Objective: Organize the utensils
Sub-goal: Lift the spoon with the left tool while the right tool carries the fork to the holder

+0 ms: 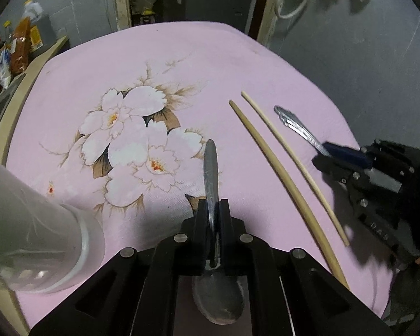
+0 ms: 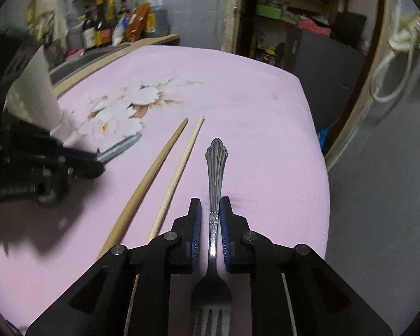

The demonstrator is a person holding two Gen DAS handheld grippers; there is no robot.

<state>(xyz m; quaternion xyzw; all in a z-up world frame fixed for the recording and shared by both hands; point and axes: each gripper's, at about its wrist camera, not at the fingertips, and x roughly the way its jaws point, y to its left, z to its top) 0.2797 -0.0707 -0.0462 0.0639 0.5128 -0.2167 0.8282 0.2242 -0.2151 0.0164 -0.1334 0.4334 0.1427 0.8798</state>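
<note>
Pink cloth printed with pale flowers is covering the table [image 1: 238, 56], and bottles [image 2: 103, 28] are standing on a ledge past its far left edge. Two chopsticks [image 1: 282, 173] are lying side by side on the cloth, running from the near edge toward the middle, just apart from each other. The left gripper [image 1: 212, 210] is pinching a metal spoon [image 1: 211, 173] by its handle, jaws pressed tight on it, with the bowl of the spoon sitting back under the gripper body and the handle end pointing toward the flower print. The right gripper [image 2: 211, 218] is clamping a metal fork [image 2: 215, 173] at the neck of its ornate handle between blue pads [image 2: 225, 232]; the tines are pointing back at the near edge. A whitish cylinder [image 1: 42, 238] is standing near the left edge, beside the left gripper.
</note>
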